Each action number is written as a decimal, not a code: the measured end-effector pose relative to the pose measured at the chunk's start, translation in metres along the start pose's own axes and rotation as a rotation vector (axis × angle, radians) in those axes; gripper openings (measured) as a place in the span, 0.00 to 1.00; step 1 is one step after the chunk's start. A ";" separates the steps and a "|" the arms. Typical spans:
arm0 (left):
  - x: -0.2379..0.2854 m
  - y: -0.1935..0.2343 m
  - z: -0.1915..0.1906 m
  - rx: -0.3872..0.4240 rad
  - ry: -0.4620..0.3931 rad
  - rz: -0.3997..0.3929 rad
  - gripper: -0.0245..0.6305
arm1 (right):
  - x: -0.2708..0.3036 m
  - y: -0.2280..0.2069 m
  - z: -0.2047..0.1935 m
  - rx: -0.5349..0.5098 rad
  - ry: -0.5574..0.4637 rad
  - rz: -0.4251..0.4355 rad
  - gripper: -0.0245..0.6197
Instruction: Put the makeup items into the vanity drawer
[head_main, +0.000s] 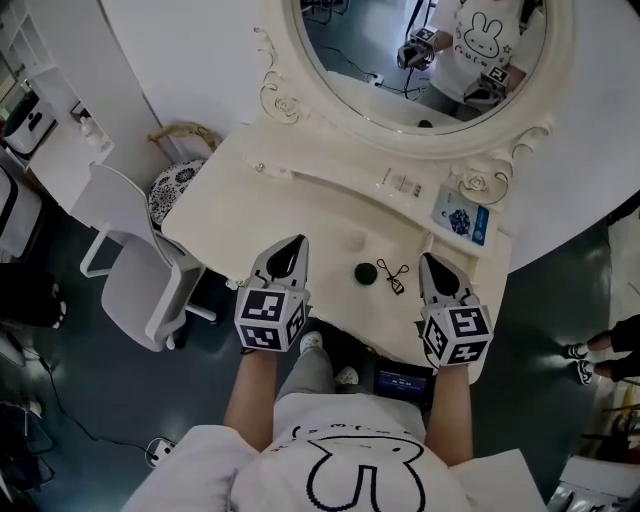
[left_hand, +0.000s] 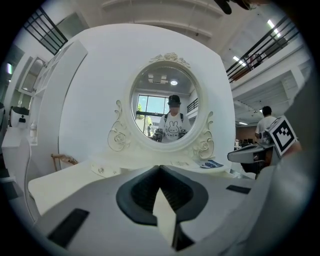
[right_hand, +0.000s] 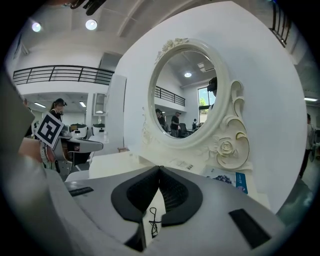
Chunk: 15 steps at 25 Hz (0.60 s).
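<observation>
While both hover over the front edge of the cream vanity counter (head_main: 300, 205), the left tongs (head_main: 298, 243) and right tongs (head_main: 427, 260) each have their tips pressed together, gripping nothing. Between them on the counter sits a round black compact (head_main: 366, 273), with a black eyelash curler (head_main: 393, 276) just beside it. A blue-and-white packet (head_main: 462, 218) lies near the oval mirror (head_main: 380, 50).

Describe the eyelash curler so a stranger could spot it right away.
On the white vanity top below the oval mirror, look near the front edge, towards the right gripper. The eyelash curler is the thin black wire tool with finger loops, beside a solid round dark container.
</observation>
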<state>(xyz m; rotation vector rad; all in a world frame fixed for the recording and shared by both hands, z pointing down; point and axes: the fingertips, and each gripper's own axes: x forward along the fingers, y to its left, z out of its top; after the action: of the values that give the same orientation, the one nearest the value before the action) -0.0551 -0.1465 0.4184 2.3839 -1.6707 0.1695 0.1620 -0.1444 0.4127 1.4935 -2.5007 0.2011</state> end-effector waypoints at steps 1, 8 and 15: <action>0.002 0.002 0.000 0.001 0.002 0.001 0.05 | 0.003 0.000 0.000 0.001 0.003 0.006 0.07; 0.004 0.002 -0.027 -0.024 0.056 0.005 0.05 | 0.010 -0.001 -0.030 0.013 0.075 0.030 0.07; -0.002 0.000 -0.067 -0.069 0.115 0.030 0.05 | 0.008 0.006 -0.089 0.024 0.222 0.074 0.17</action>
<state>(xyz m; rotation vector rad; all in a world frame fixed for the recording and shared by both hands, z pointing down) -0.0533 -0.1275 0.4825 2.2550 -1.6340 0.2449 0.1631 -0.1279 0.5006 1.3082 -2.3846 0.3882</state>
